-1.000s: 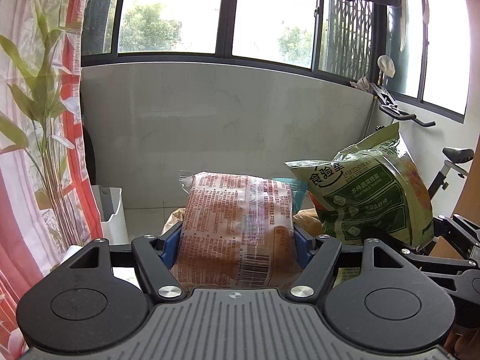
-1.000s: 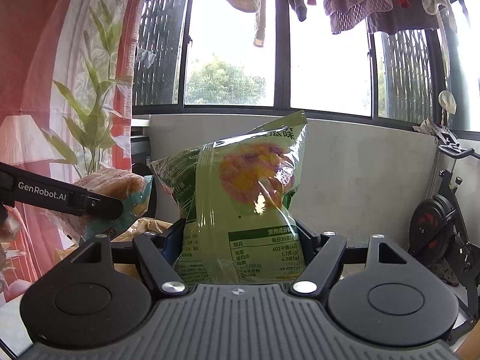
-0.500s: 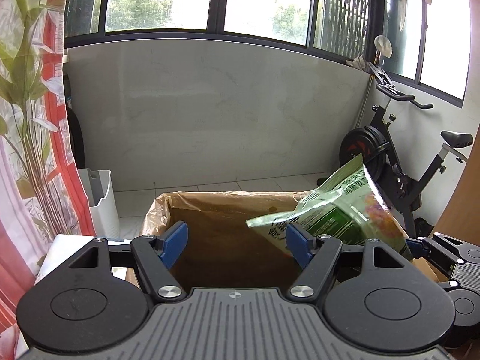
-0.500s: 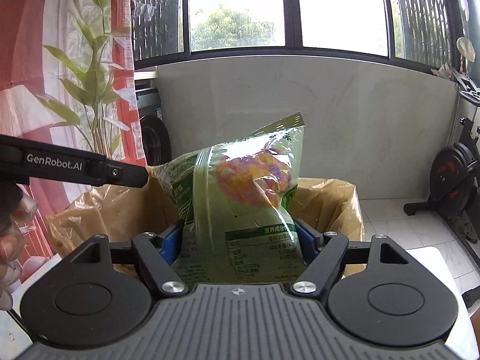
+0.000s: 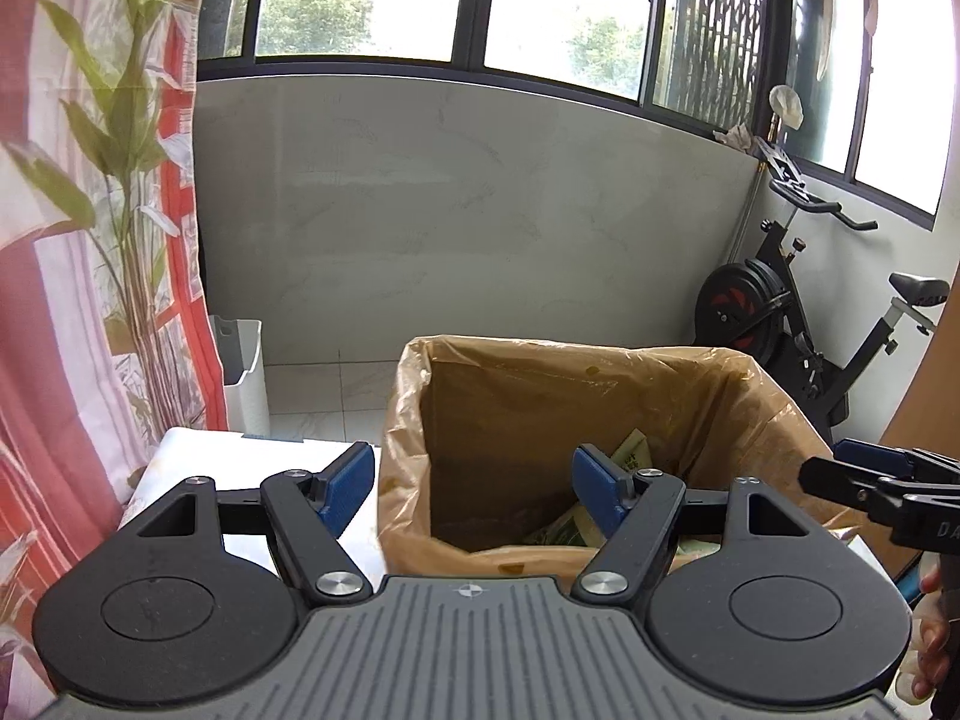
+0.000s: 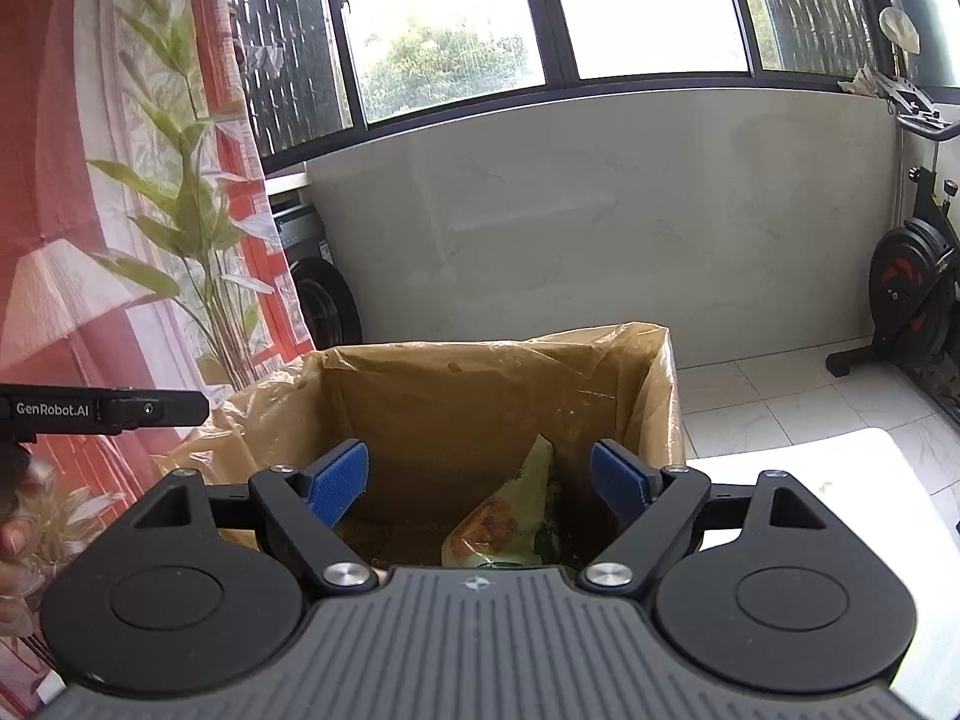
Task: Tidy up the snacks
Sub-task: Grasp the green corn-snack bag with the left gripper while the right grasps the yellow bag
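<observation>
A box lined with a tan plastic bag (image 5: 600, 396) stands in front of both grippers; it also shows in the right wrist view (image 6: 492, 396). A green snack bag (image 6: 510, 516) lies inside it, and its corner shows in the left wrist view (image 5: 627, 450). My left gripper (image 5: 474, 489) is open and empty just above the box's near left rim. My right gripper (image 6: 480, 483) is open and empty above the box's opening. The orange snack pack is out of sight.
The box stands on a white table (image 5: 240, 456) that also shows at the right in the right wrist view (image 6: 840, 456). A red and white curtain (image 5: 90, 300) hangs on the left. An exercise bike (image 5: 798, 330) stands at the right. A white bin (image 5: 243, 372) sits on the floor.
One second ago my left gripper held an orange snack pack and my right held the green bag. Both have let go; the green bag now lies in the box, and both grippers are open.
</observation>
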A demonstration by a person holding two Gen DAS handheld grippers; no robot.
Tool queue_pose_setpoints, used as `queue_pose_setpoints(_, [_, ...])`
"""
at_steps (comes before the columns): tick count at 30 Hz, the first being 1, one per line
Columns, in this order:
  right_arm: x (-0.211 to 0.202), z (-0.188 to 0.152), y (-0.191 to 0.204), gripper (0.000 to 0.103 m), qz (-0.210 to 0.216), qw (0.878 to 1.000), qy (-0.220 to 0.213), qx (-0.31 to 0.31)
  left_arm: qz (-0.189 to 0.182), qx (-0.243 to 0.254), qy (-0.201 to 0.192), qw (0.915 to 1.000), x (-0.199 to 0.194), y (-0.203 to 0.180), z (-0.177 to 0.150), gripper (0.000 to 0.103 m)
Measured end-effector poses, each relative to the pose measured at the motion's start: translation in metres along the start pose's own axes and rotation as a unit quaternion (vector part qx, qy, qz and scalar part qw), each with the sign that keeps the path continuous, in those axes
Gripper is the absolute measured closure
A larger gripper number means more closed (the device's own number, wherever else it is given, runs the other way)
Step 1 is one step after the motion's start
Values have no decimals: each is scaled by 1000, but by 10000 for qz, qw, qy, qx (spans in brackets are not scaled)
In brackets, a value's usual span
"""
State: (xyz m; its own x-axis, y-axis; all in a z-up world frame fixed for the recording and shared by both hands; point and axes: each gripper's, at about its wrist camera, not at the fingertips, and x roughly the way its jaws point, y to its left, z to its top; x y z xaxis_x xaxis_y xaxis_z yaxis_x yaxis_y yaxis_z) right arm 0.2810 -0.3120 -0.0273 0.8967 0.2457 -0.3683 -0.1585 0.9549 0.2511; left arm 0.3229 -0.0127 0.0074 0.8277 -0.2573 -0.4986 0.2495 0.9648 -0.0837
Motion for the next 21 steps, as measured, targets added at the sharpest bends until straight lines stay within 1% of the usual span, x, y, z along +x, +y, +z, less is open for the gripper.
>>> queue_pose_setpoints(3, [-26,-7,-3,19,281,9994,-182,-30,138,5,-103,9999,-25,14,-19,28])
queue_pose_setpoints(5, [-41,-14,-6,19,279,9992,-245,-122,237,36,-110,9997,-37,20,-34,28])
queue_pose_setpoints(8, [-58,-29,-6,19,137,9992,-239,-274,366,56,-97,9993,-49,22,-55,28])
queue_pose_setpoints(10, [-64,-43,-8,19,33,9995,-96,-296,422,-58,-78,9991,-54,25,-69,28])
queue_pose_setpoints(11, [-66,-50,-10,19,-19,9996,-12,-279,454,-191,-60,9988,-57,26,-76,28])
queue_pose_setpoints(13, [-68,-66,-15,19,-182,9995,181,-210,488,-553,-55,9973,-59,29,-88,28])
queue_pose_setpoints(15, [-67,-79,-19,19,-379,9985,383,-133,408,-936,-62,9948,-59,33,-104,28])
queue_pose_setpoints(17, [-66,-92,-24,19,-589,9963,633,-31,445,-1040,0,9936,-57,31,-115,28])
queue_pose_setpoints(21, [-59,-115,-35,19,-958,9891,1114,130,652,-961,178,9931,-50,26,-130,28])
